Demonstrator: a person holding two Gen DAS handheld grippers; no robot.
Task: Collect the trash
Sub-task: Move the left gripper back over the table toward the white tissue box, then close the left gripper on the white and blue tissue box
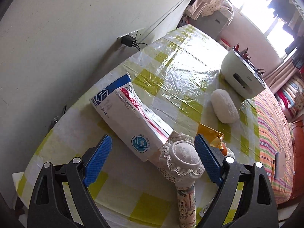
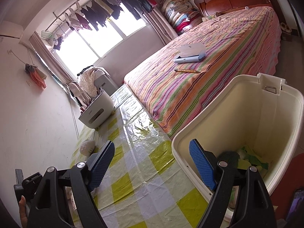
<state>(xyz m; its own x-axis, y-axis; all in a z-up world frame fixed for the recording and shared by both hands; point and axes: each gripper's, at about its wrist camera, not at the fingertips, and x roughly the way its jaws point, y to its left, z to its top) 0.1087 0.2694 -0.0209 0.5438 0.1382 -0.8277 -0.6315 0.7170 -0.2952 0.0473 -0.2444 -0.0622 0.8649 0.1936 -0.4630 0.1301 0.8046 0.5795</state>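
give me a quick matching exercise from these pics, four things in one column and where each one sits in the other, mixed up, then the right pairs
Things:
1. tablet box
2. pencil
3. green wrapper
4. lace-capped tube

Places:
A. at the bottom of the cream bin
B. on the striped bedspread, near a blue-edged case
C. flat on the checked tablecloth, by the wall
D. between the open jaws of the left gripper

Pairs: 1-C, 2-B, 3-A, 4-D
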